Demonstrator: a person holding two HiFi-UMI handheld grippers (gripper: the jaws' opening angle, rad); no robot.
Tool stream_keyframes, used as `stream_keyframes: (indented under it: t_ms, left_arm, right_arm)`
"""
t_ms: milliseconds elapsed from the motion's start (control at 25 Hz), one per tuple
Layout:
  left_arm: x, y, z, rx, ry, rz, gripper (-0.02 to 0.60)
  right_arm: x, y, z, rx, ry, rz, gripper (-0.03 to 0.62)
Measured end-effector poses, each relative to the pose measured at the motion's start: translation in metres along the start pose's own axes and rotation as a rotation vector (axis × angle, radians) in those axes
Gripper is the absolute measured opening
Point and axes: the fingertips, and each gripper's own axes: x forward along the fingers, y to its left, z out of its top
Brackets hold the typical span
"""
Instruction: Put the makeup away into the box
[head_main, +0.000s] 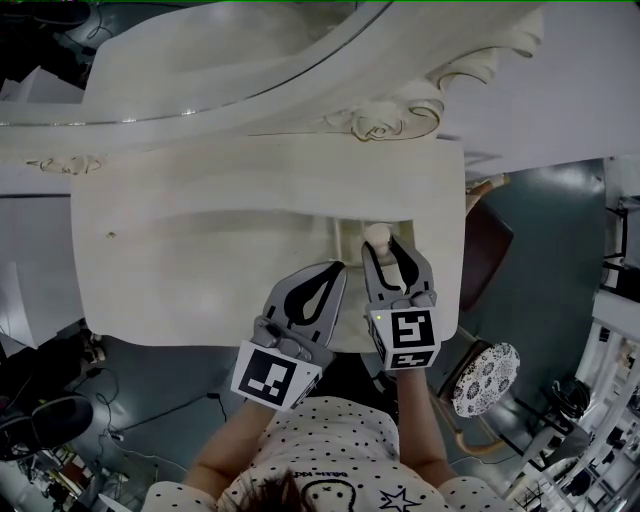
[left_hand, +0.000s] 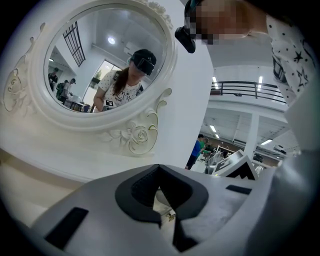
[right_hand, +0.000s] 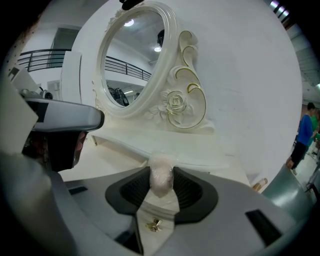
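Note:
A pale, egg-shaped makeup sponge (head_main: 377, 236) in clear wrap stands upright between the tips of my right gripper (head_main: 392, 247). In the right gripper view the sponge (right_hand: 161, 181) fills the gap at the jaw tips of that gripper (right_hand: 162, 169), which is shut on it. This happens over the front right part of the cream dressing table (head_main: 200, 250). My left gripper (head_main: 336, 268) lies just to the left, beside the right one, its tips together with nothing between them. In its own view the left gripper (left_hand: 159, 170) points at the mirror base.
An oval mirror in a carved white frame (head_main: 250, 60) rises at the back of the table. A brown chair (head_main: 487, 250) and a round patterned stool (head_main: 487, 378) stand to the right of the table. People (left_hand: 197, 150) move far off in the hall.

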Motion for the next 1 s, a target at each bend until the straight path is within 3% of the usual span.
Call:
stream_keyframes:
  t_ms: [1000]
  left_arm:
    - [0.000, 0.007, 0.006, -0.019, -0.013, -0.005, -0.005]
  right_arm:
    - [0.014, 0.005, -0.008, -0.087, 0.099, 0.021, 0.149]
